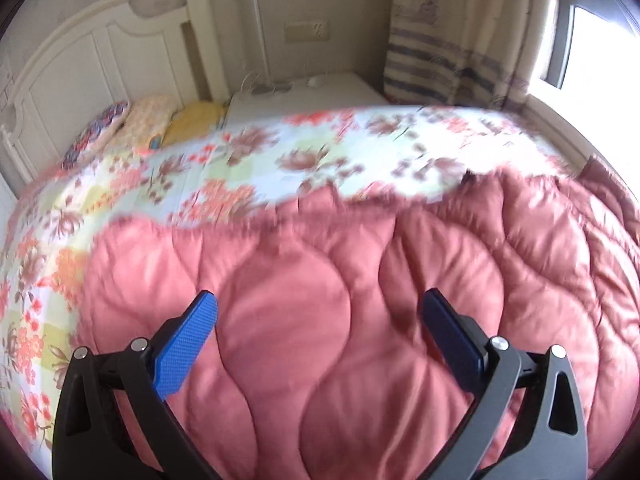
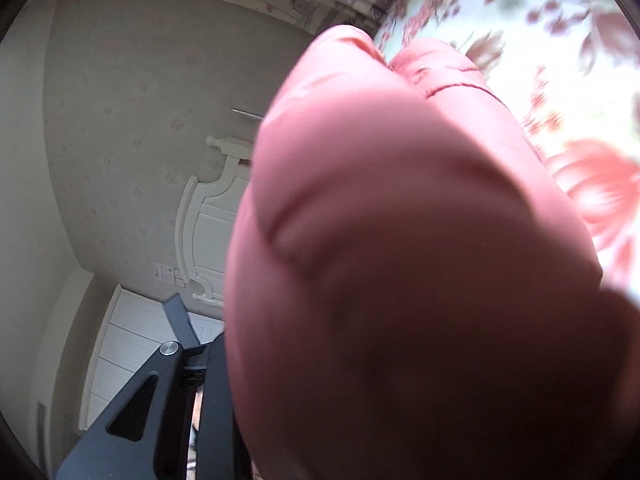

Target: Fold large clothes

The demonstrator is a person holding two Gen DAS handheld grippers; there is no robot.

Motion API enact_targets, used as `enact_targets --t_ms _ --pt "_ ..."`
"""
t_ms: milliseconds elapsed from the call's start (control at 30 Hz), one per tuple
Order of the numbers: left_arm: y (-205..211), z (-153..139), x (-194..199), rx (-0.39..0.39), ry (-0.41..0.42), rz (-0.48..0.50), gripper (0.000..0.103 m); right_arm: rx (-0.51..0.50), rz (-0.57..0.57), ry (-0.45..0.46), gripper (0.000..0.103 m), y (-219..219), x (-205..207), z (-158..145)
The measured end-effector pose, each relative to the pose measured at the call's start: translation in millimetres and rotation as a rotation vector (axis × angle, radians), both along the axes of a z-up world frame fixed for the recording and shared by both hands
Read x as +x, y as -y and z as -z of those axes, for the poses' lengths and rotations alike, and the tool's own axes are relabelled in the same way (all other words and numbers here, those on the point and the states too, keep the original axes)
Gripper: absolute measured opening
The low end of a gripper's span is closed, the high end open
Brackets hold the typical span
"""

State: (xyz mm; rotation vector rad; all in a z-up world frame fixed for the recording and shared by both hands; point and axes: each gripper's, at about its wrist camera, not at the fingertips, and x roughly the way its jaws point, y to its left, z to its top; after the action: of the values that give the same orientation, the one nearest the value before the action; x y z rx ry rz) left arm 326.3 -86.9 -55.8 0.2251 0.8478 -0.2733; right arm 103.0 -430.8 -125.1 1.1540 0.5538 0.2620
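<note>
A large pink quilted padded garment [image 1: 340, 300] lies spread on the floral bedsheet [image 1: 248, 160]. My left gripper [image 1: 318, 312] is open and empty, its blue fingers [image 1: 188, 344] hovering just above the pink fabric. In the right wrist view the same pink garment [image 2: 400, 260] bulges right in front of the camera and fills most of the frame. It hides the right gripper's fingertips; only the left black arm of the gripper [image 2: 160, 392] shows. The fabric seems bunched between the jaws, with the view tilted sideways.
A white headboard [image 1: 80, 64] stands at the back left with folded cloths [image 1: 148, 120] beside it. A white nightstand [image 1: 304, 96] and a striped curtain [image 1: 452, 40] are at the back, and a bright window [image 1: 592, 40] at the right.
</note>
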Motion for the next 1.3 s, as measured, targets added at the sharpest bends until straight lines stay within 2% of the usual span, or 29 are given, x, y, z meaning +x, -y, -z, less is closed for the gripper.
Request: enact_targets --t_ms 100,167,200,233,400,500,667,767,867,967,1067,1133,1167,1300 --pt "37 -6 -7 0.008 0.046 0.032 0.101 -0.061 0.032 0.015 0.039 11 -25 -15" --pt "64 11 -5 0.041 0.033 0.044 0.101 -0.116 0.052 0.025 0.039 12 -35 -28" --pt "80 29 -1 0.098 0.029 0.043 0.101 -0.156 0.060 0.033 0.039 9 -38 -37" --pt "88 43 1 0.122 0.022 0.041 0.101 -0.200 0.067 0.044 0.039 5 -40 -46" --pt "80 45 6 0.089 0.012 -0.008 0.101 -0.545 0.070 0.107 0.039 -43 -40 -98" --pt "71 41 4 0.091 0.047 -0.047 0.101 -0.718 0.077 0.155 0.039 -79 -36 -123" --pt "68 25 -15 0.144 0.200 -0.117 0.101 -0.868 0.098 0.202 0.039 -127 -33 -144" --pt "53 4 -30 0.082 0.265 -0.151 0.101 -0.966 0.106 0.218 0.040 -154 -31 -152" --pt "21 -16 -52 -0.022 0.252 -0.183 0.101 -0.996 0.105 0.217 0.040 -164 -28 -154" --pt "-2 -14 -75 -0.064 0.200 -0.152 0.101 -1.002 0.114 0.201 0.040 -160 -26 -153" --pt "13 20 -90 0.014 0.130 0.003 0.101 -1.005 0.125 0.183 0.040 -160 -16 -153" --pt "22 34 -98 0.065 0.195 0.026 0.101 -1.017 0.115 0.176 0.040 -168 -13 -155" --pt "24 35 -99 0.069 0.205 0.027 0.101 -1.029 0.101 0.176 0.040 -172 -11 -156" --pt "21 35 -91 0.023 0.148 0.056 0.101 -1.110 0.053 0.196 0.040 -199 -6 -155"
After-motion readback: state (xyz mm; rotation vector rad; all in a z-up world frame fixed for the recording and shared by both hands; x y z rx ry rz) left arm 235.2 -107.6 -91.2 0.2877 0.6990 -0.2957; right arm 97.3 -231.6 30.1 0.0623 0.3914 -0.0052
